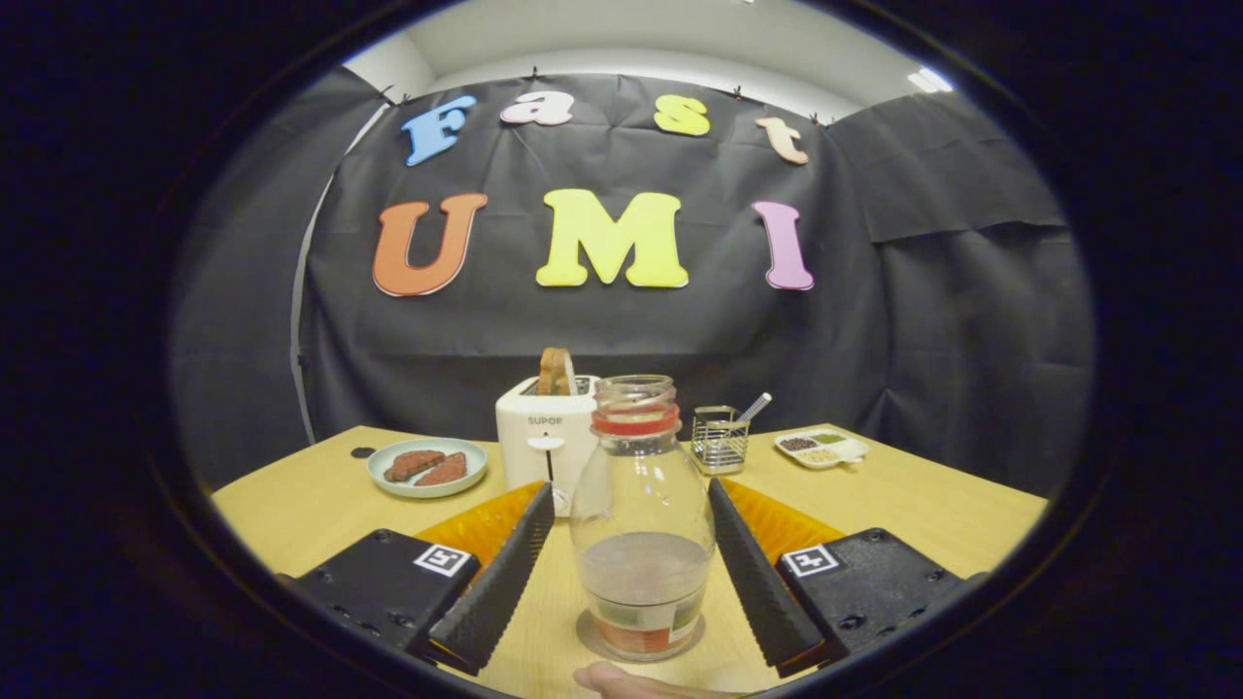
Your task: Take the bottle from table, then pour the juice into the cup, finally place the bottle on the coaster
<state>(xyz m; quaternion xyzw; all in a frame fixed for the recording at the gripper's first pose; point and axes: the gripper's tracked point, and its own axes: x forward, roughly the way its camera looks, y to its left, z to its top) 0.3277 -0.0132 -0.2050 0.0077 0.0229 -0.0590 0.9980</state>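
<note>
While level above the tabletop (320,505):
Claw (631,519): spread wide, gripping nothing
Clear glass bottle (641,524): upright between fingers, untouched

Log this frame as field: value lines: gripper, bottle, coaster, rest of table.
gripper: gripper open, one finger on each side of the bottle, neither clearly pressing
bottle: bottle upright between the fingers, clear glass, red ring at the neck, no cap, a low level of juice
coaster: coaster looks to be a round disc under the bottle
behind bottle: toaster with bread in the slot, wire rack
far left: plate with two brown pieces
far right: tray of small portions
table: table light wood
</note>
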